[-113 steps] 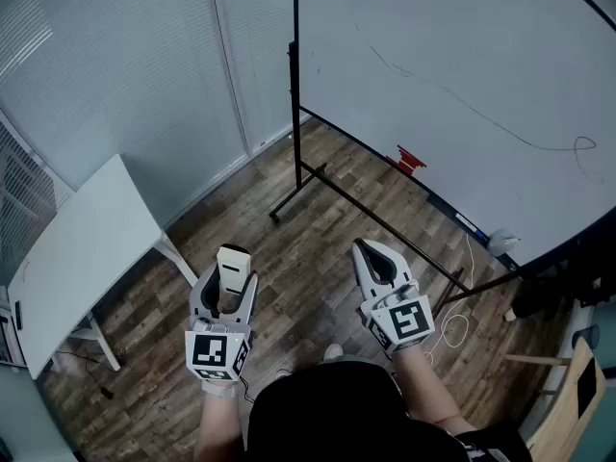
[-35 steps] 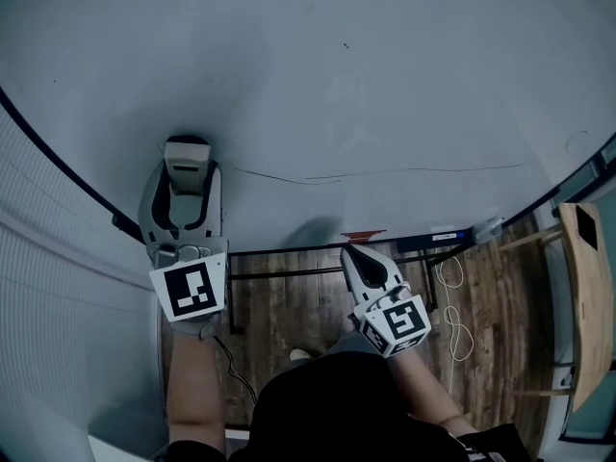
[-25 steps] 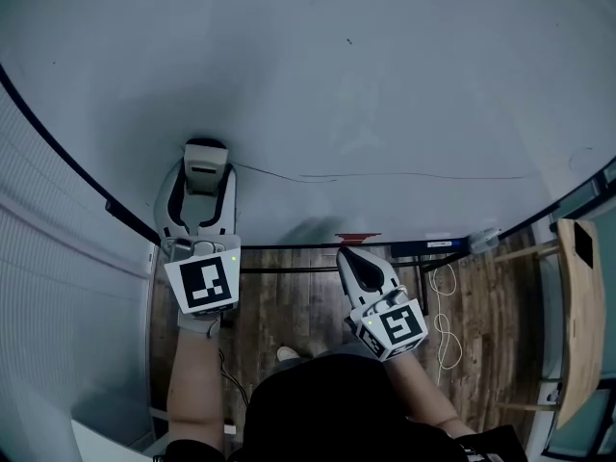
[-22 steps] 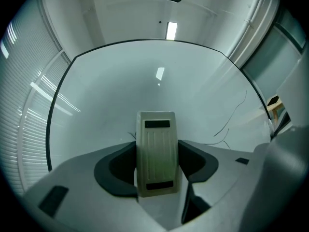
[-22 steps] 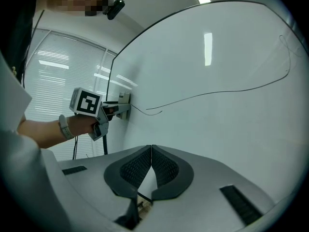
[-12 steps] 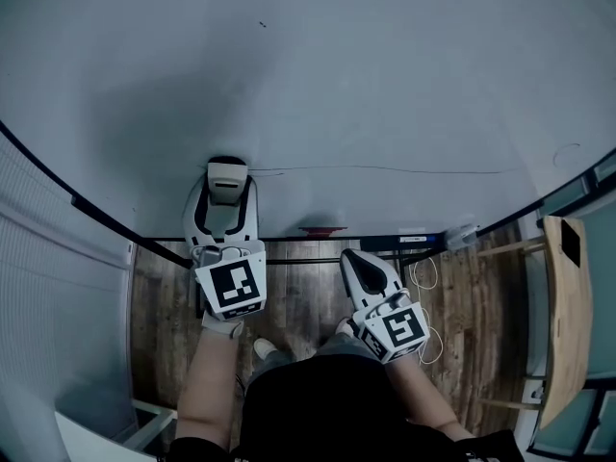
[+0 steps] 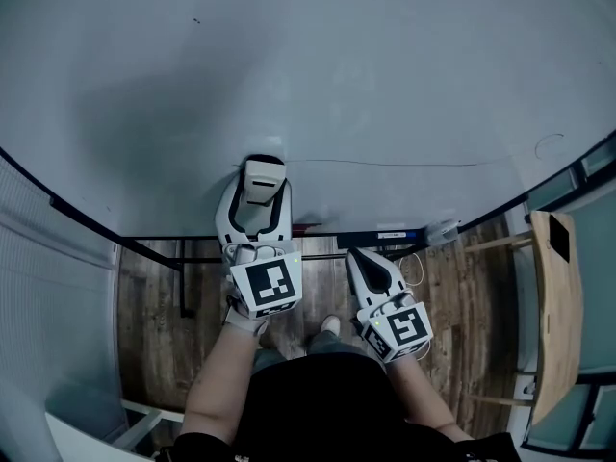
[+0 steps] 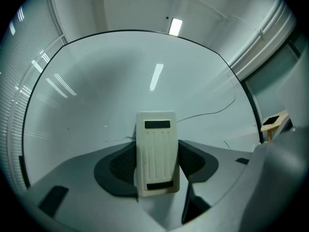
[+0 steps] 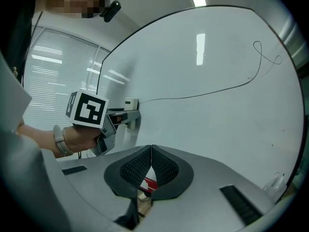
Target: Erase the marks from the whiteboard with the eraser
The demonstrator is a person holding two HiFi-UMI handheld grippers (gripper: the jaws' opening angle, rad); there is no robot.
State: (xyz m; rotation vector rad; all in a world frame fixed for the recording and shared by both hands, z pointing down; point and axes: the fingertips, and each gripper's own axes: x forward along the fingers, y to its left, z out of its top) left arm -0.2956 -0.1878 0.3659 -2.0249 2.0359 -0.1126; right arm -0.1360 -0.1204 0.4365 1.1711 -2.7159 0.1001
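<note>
A cream-coloured, ribbed plastic rectangular eraser [image 8: 155,153] stands upright between the jaws of the left gripper [image 7: 260,195], which are clamped on its two long sides. In the head view it sits just below centre, its far end at the surface of the large white whiteboard [image 7: 337,65] that fills the upper half of the frame. The eraser is at the left end of a thin dark drawn line [image 7: 404,162], which runs rightward across the board and finishes near a small looped scribble [image 7: 549,145] at the right edge. In the right gripper view the same line starts beside the eraser at centre left and climbs to the loop at upper right.

The right gripper [image 7: 356,256] is held lower, at bottom centre and right of the left one, away from the board; its ridged black pads [image 9: 164,167] are pressed together with nothing between them. Below the board's bottom edge runs a dark tray [image 7: 380,234], and under it lies brown wood-plank flooring [image 7: 154,306].
</note>
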